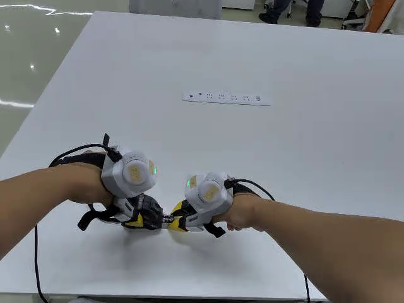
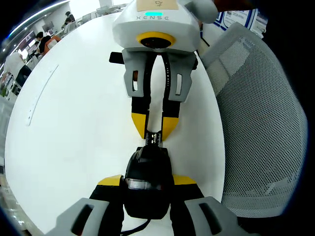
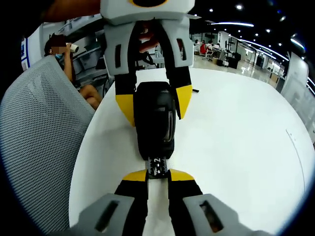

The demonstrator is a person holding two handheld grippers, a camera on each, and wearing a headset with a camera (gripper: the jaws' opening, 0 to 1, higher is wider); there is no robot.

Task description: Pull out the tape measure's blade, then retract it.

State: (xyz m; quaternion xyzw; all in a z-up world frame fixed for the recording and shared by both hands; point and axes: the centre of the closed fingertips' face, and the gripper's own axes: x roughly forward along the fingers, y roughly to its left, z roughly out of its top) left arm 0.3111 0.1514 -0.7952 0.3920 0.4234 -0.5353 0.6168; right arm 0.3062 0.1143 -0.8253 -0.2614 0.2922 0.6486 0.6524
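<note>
two claws split the work near the front edge of the bench [image 1: 252, 158]: left claw [image 2: 147, 180] clamped on the tape measure [image 3: 155, 123] to anchor it, right claw [image 3: 158, 175] pinching the blade [image 3: 156, 167] tip, barely out, to draw it.
</note>
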